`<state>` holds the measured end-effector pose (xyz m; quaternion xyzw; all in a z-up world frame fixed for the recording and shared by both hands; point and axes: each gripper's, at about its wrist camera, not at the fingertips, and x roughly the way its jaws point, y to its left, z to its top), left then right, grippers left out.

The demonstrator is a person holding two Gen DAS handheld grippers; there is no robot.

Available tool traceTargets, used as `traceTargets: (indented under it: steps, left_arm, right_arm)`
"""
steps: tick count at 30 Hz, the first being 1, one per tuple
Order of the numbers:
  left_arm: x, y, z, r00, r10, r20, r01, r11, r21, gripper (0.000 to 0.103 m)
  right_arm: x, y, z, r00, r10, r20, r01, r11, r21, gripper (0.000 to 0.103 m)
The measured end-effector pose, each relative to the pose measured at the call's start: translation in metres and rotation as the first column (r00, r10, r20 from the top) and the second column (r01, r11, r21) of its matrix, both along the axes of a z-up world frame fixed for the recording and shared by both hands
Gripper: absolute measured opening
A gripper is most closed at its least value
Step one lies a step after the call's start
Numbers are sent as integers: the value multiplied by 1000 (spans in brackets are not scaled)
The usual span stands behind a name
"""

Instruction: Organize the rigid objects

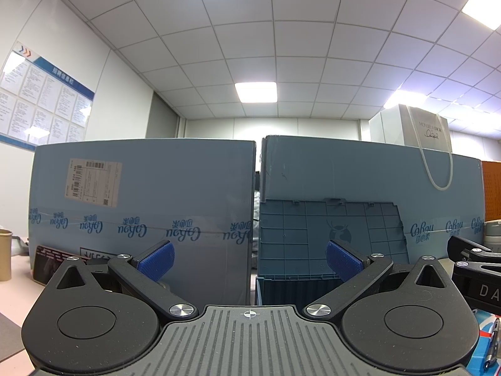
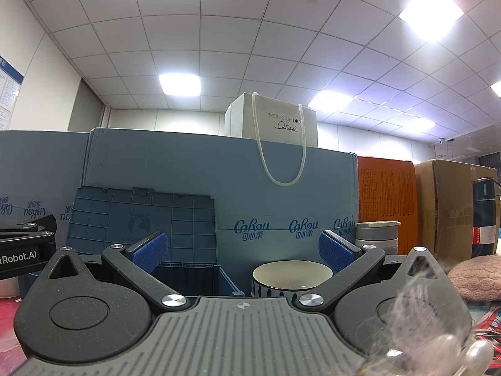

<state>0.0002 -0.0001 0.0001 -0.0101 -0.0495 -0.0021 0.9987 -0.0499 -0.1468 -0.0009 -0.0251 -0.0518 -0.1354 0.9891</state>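
Much of the desk is hiding behind gripper bodies and frame edges

The left gripper (image 1: 249, 258) body is covering the storage bin (image 1: 297, 282) base; the right gripper (image 2: 242, 252) is masking the bowl (image 2: 292, 277) front; the pen (image 1: 493, 344), beige cup (image 1: 4, 255) and pink knitted item (image 2: 476, 277) are running off the frame edges; the wall notice board (image 1: 40, 94) text is staying too small to read

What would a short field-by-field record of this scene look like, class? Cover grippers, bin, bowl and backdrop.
left gripper: open, holding nothing, aimed at the boxes
right gripper: open, holding nothing
bin: blue plastic, lid raised upright against a box
bowl: white inside, dark-patterned outside, right of the bin, apparently empty
boxes: two blue cartons side by side behind the bin
bag: white paper, on top of the right carton, cord handle hanging down
cups: grey stack right of the bowl, by an orange box
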Motion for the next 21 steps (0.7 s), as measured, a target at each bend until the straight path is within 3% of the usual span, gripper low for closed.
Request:
traceTargets:
  steps: [21]
  left_arm:
    - [0, 0, 0, 1000, 0, -1, 0, 1000, 0, 103]
  right_arm:
    - [0, -3, 0, 1000, 1, 0, -1, 1000, 6, 103]
